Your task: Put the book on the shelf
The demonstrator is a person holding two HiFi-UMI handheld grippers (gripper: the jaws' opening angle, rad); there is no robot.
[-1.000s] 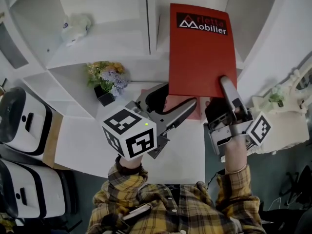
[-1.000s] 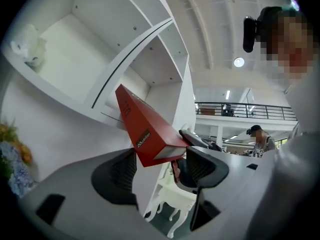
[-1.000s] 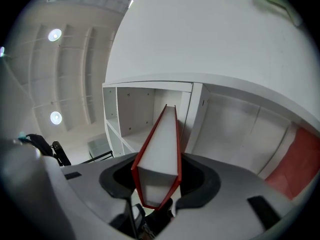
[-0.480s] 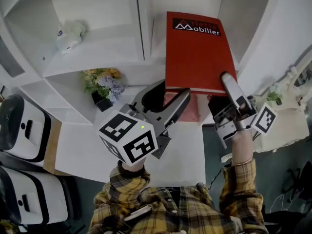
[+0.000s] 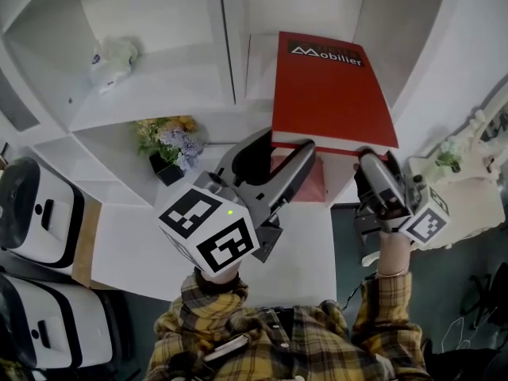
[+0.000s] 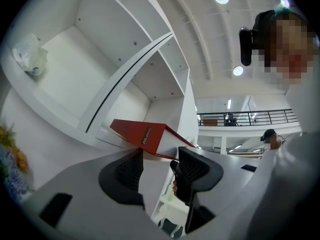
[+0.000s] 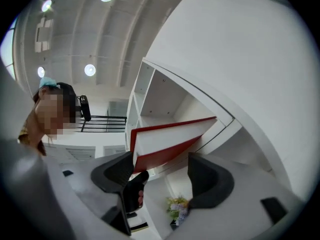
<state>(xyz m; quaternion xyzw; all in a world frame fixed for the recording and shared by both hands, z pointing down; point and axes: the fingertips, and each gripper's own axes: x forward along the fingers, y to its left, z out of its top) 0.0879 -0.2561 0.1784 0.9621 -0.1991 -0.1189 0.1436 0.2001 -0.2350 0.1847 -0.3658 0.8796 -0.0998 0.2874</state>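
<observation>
The book is a red hardcover with white letters "Mobilier" on a dark band near its far edge. In the head view it lies flat in the compartment of the white shelf just right of the upright divider, and its near edge sticks out over the front of the board. The left gripper has its jaws spread, with the tips just at the near left corner of the book. The right gripper is at the near right corner. In the next compartment to the left, a small pot of flowers stands well apart from the book.

In the left gripper view, the book shows its red spine with small white print, and white pages between the two covers. The left gripper is wide apart and pinches nothing; the book's corner is just beyond the tips. I cannot tell if it touches them.

In the right gripper view, the book shows a thick white block of pages between thin red covers. The right gripper is also spread, with nothing between the pads.
</observation>
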